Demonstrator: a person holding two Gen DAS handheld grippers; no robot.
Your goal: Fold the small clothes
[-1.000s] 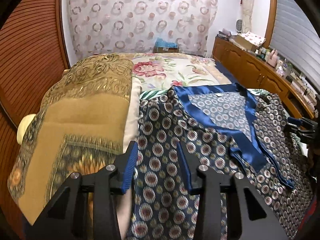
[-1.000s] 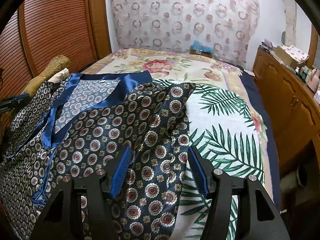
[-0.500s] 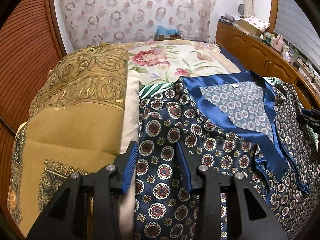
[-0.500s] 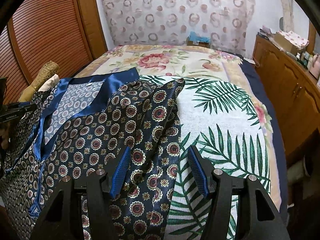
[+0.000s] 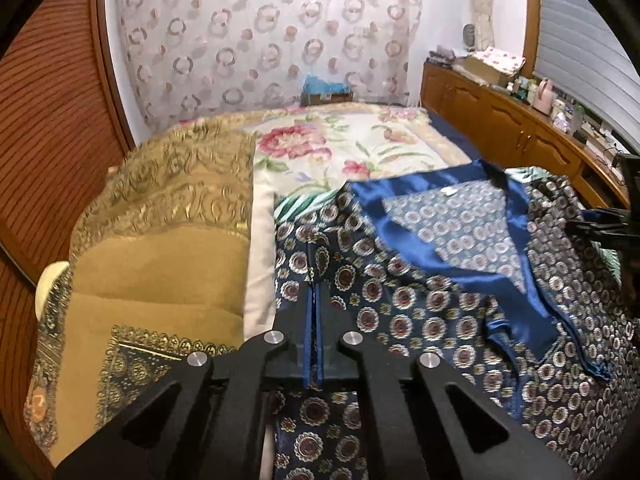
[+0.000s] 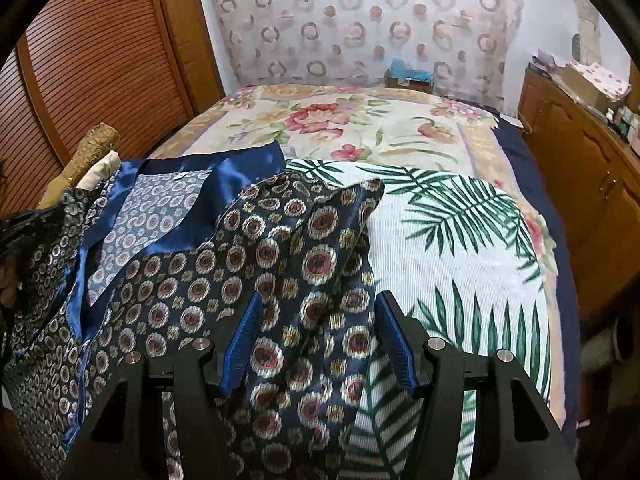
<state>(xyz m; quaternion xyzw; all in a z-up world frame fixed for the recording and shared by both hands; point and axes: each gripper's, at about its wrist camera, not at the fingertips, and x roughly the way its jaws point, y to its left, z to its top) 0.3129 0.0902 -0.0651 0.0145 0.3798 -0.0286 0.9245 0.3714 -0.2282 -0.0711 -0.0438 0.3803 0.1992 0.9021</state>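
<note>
A dark navy garment (image 5: 420, 312) with round medallions and a blue satin collar lies spread on the bed, also in the right wrist view (image 6: 240, 264). My left gripper (image 5: 312, 280) sits at the garment's left edge, its jaws closing to a thin slit that pinches a raised ridge of the fabric. My right gripper (image 6: 320, 300) stands open over the garment's right edge. The patterned cloth lies between its blue pads (image 6: 244, 332), which do not press on it. The right gripper's black body (image 5: 608, 224) shows at the right rim of the left wrist view.
A folded gold brocade cloth (image 5: 160, 272) lies left of the garment. A white towel with green palm leaves (image 6: 460, 260) lies under and to the right of it, on a floral bedspread (image 6: 340, 128). Wooden cabinets (image 6: 580, 184) line the right side; slatted wooden doors (image 6: 100, 60) the left.
The left jaws went from apart over the garment's edge to pressed together on a fold of it. The right gripper moved closer over the garment's right edge, still open.
</note>
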